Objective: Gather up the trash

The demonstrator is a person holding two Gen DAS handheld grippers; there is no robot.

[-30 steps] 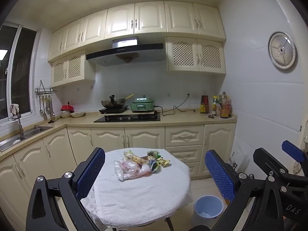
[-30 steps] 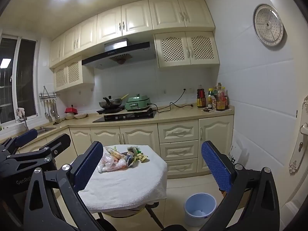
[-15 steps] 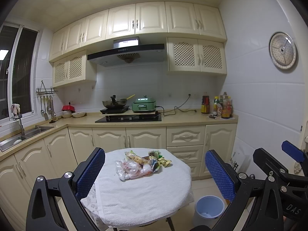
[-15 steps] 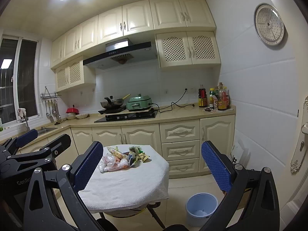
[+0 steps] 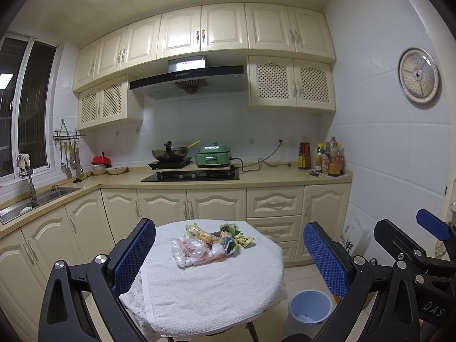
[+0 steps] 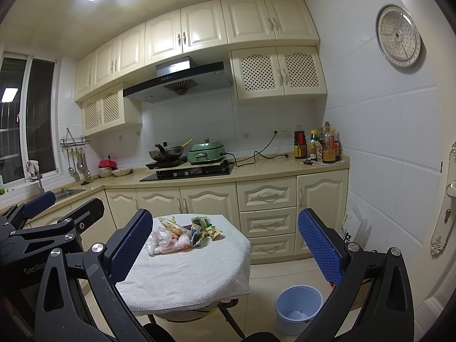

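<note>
A pile of trash [image 5: 206,243], clear plastic bags and coloured snack wrappers, lies on a round table covered with a white towel [image 5: 211,293]; it also shows in the right wrist view [image 6: 182,233]. A light blue bin [image 5: 309,312] stands on the floor to the table's right, seen also in the right wrist view [image 6: 297,307]. My left gripper [image 5: 229,259] is open and empty, held back from the table. My right gripper [image 6: 225,248] is open and empty too, beside the left one.
Cream kitchen cabinets and a counter [image 5: 256,179] run behind the table, with a hob, a wok, a green cooker and bottles [image 5: 322,156]. A sink [image 5: 25,202] is at the left. A door with a handle [image 6: 450,191] is at the right.
Both views have shifted slightly; the table and trash sit a little more to the right and closer. Both grippers stay open.
</note>
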